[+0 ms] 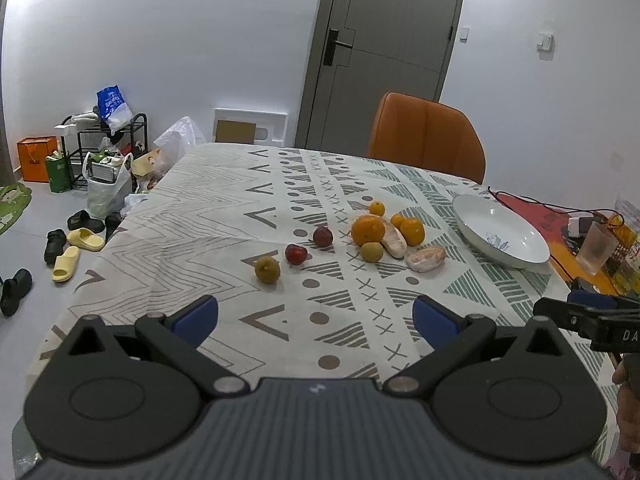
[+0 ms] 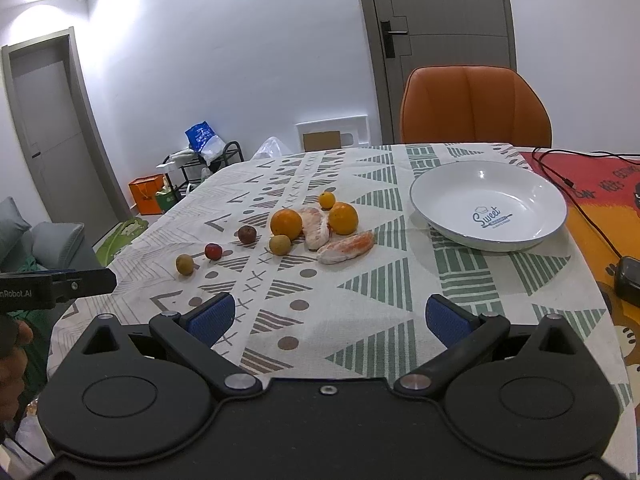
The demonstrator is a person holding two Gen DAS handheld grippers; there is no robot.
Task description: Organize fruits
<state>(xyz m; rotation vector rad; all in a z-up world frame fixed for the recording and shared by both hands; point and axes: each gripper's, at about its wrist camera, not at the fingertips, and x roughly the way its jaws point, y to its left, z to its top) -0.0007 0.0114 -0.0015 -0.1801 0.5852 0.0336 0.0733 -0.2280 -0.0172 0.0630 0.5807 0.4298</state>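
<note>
Loose fruit lies on the patterned tablecloth (image 1: 224, 216): a big orange (image 1: 368, 230) (image 2: 286, 223), a second orange (image 1: 413, 231) (image 2: 343, 218), a small orange (image 1: 376, 208) (image 2: 327, 200), two peeled pomelo segments (image 1: 426, 258) (image 2: 346, 247), two brownish-green round fruits (image 1: 267, 269) (image 2: 184, 264), and two dark red ones (image 1: 296, 254) (image 2: 213, 251). An empty white plate (image 1: 500, 230) (image 2: 488, 204) sits to their right. My left gripper (image 1: 316, 318) hovers open over the near cloth, well short of the fruit. My right gripper (image 2: 330, 318) is open too, nothing between its fingers.
An orange chair (image 1: 426, 134) (image 2: 474, 106) stands behind the table. A black cable (image 2: 580, 196) and a dark device (image 2: 628, 276) lie on the red-orange mat at the right, with a cup (image 1: 596, 248). Bags, a rack and shoes (image 1: 72, 248) clutter the floor at the left.
</note>
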